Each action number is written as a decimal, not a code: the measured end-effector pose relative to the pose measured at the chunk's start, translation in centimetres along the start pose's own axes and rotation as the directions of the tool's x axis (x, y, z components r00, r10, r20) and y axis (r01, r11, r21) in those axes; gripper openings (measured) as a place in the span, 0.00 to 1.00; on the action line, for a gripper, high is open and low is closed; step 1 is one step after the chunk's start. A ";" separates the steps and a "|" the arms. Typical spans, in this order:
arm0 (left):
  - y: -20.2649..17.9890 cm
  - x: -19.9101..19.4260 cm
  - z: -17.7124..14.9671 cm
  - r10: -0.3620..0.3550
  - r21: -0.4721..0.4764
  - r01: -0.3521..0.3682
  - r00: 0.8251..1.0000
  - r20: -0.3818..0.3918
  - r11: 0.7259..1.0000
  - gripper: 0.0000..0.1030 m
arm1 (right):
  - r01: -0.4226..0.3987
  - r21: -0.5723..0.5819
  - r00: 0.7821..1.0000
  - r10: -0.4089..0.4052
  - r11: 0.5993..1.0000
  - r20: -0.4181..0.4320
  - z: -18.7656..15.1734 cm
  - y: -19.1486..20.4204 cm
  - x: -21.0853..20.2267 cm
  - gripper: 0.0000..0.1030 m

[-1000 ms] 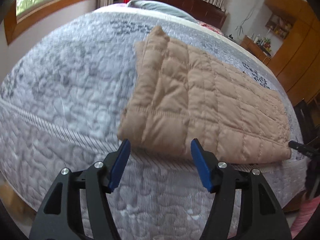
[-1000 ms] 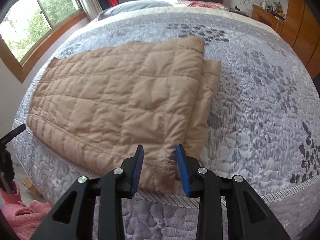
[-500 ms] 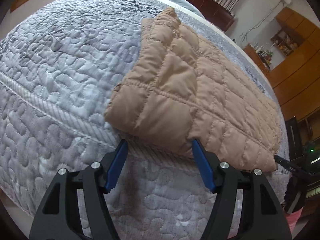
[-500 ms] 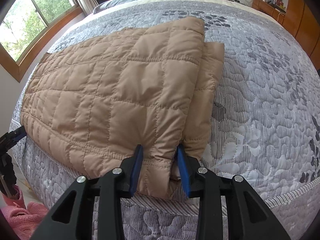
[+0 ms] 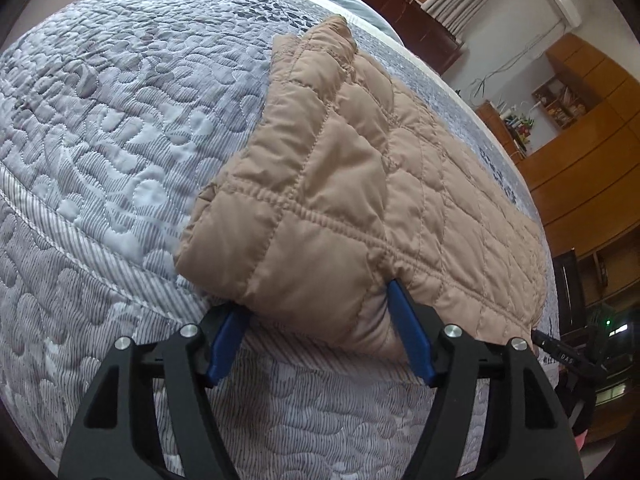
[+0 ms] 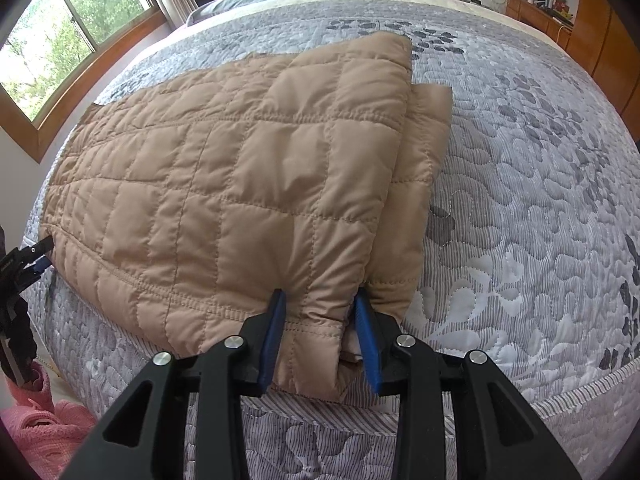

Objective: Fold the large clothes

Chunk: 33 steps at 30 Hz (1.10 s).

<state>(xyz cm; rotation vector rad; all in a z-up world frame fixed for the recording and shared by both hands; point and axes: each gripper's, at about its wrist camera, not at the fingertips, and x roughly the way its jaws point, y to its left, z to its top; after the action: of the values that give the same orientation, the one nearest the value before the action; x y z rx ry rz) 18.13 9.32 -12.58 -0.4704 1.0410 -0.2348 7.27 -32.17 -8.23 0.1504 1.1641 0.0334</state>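
Jacket: a tan quilted jacket [image 6: 224, 200], already folded into a long strip, lies along the near edge of the bed [image 6: 520, 200].
Right gripper [image 6: 318, 334]: clenched on the jacket's near corner; both blue pads press the doubled hem.
Left gripper [image 5: 316, 332]: jaws have just been closing around the opposite corner, fabric between them, pads touching but not yet pinching.
Risk: the slick, puffy layers could slip apart if the left gripper catches only the top layer, so the fold would skew.
Pose: both grippers point steeply down from the bedside.

No readable text, label, brand or number on anything.
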 end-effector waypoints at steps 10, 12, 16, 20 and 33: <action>0.3 0.0 0.5 -0.011 0.001 0.011 1.000 0.027 1.000 0.27 | -0.010 0.002 1.000 0.010 1.000 0.001 0.0 -0.2 0.2 0.34; 0.3 -0.1 0.4 -0.012 0.004 0.012 0.999 0.032 1.000 0.22 | -0.010 0.001 1.000 0.010 1.000 0.002 0.0 -0.2 0.2 0.34; 0.5 0.3 0.1 -0.024 0.004 0.024 0.999 0.032 1.000 0.19 | -0.023 0.004 1.000 0.023 1.000 0.008 0.0 -0.3 0.2 0.34; 1.3 1.4 0.0 -0.065 -0.015 0.065 0.997 0.033 0.998 0.18 | -0.039 0.010 0.999 0.038 0.999 0.019 -0.1 -0.5 0.3 0.34; -4.1 -4.8 0.7 -0.091 0.146 0.065 0.980 0.178 0.987 0.09 | -0.078 0.026 0.996 0.077 0.997 0.036 -0.5 -0.9 0.2 0.34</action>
<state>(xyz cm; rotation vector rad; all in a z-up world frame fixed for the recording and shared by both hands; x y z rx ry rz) 16.56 7.83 -6.59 -0.3989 0.8204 -0.3262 6.81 -33.02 -8.76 0.2191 1.1236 0.0830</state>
